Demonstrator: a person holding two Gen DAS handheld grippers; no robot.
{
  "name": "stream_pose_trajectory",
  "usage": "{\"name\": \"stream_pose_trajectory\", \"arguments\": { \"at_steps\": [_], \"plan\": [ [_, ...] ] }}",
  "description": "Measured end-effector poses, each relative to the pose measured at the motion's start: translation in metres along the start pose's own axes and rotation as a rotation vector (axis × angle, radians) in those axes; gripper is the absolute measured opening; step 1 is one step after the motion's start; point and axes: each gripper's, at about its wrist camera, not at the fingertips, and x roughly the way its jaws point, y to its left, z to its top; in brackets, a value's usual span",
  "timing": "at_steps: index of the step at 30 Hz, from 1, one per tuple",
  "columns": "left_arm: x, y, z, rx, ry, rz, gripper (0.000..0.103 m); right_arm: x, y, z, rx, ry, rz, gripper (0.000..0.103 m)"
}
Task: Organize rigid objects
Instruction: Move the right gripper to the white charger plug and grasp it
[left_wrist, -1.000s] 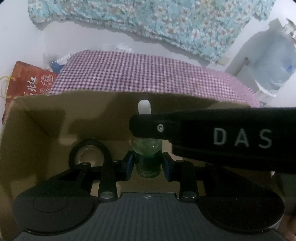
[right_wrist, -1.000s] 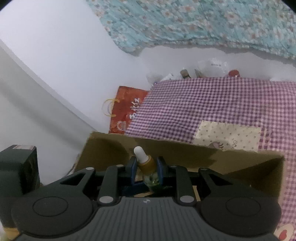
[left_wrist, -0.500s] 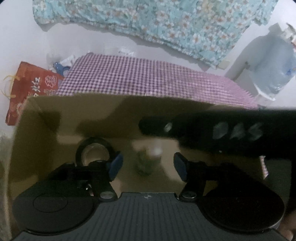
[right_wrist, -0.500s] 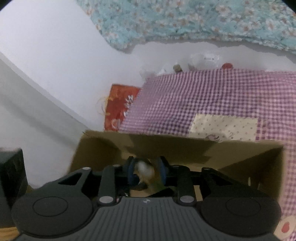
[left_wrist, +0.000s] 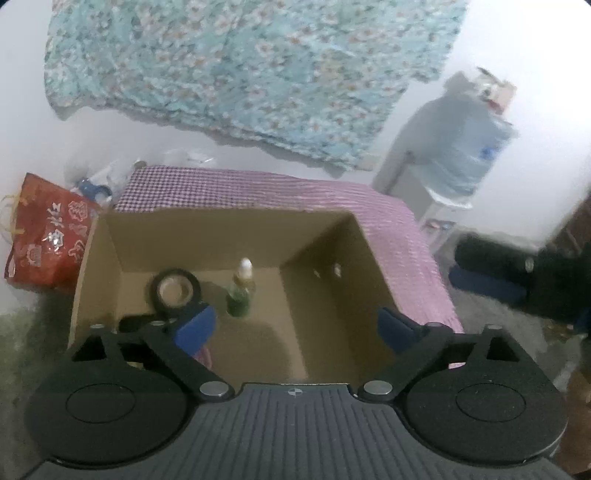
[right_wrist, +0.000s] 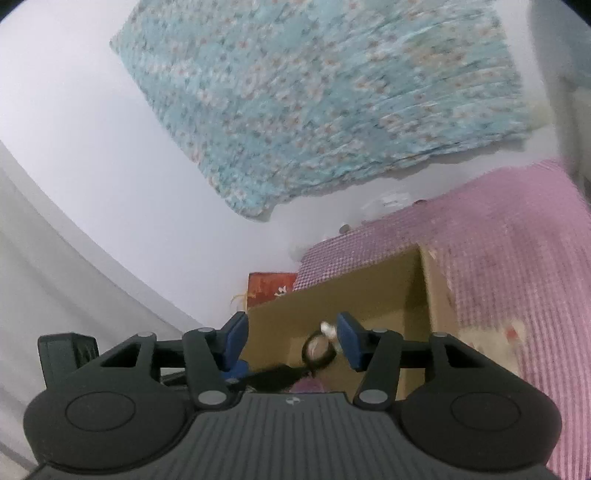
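- The cardboard box (left_wrist: 325, 266) stands against the edge of a bed with a purple checked cover (left_wrist: 258, 188), open side up.
- Inside the box a green dropper bottle (left_wrist: 240, 291) with a white tip stands upright on the box floor, near the middle.
- A roll of black tape (left_wrist: 176, 291) lies flat just left of the bottle, apart from it.
- The left gripper (left_wrist: 295, 325) hangs over the box; its fingers (left_wrist: 194, 325) are spread wide and opening, with nothing between them.
- The right gripper (right_wrist: 291, 341) sits at the box's left wall; its fingers (right_wrist: 349, 339) stand partly apart and opening, gripping nothing.
- A red paper bag (left_wrist: 44, 236) leans beside the box's left wall.
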Motion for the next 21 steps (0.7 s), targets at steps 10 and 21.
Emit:
{"name": "stream_pose_trajectory", "arguments": {
  "at_steps": [10,21],
  "plan": [
    [-0.033,-0.016,-0.083,0.171,0.029,0.011,0.1,-0.037,-0.027,-0.114,0.198,0.059,-0.119,0.058],
    [-0.007,-0.033,-0.153,0.316,0.072,0.046,0.096,-0.019,-0.037,-0.154,0.248,0.179,-0.145,0.058]
  ]
}}
